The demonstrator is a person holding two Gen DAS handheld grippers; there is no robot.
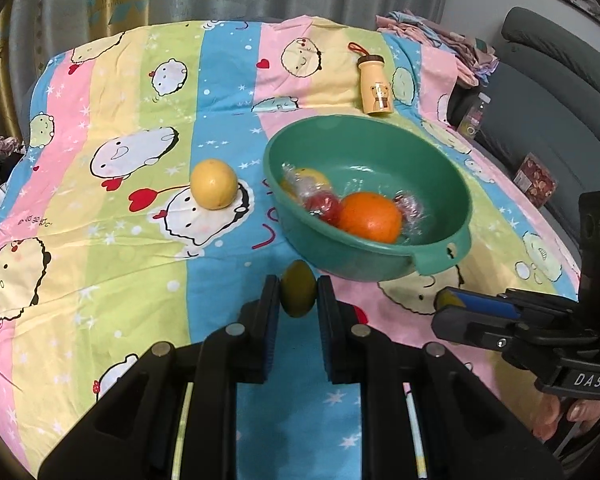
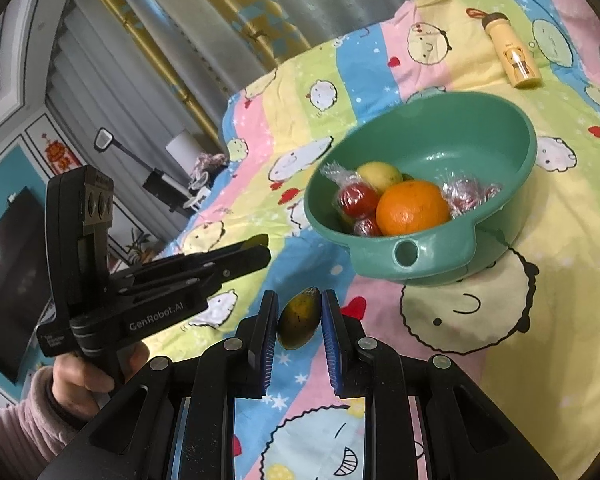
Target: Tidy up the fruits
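Green basin (image 1: 364, 264) near the bed's front edge holds an orange (image 1: 370, 217), wrapped red fruits (image 1: 320, 204), a yellow fruit (image 2: 380, 174); left claw (image 1: 299, 295) and right claw (image 2: 299, 318) each clench a small greenish fruit.

Both wrist views look down, close, sharing the green basin (image 1: 440, 258).
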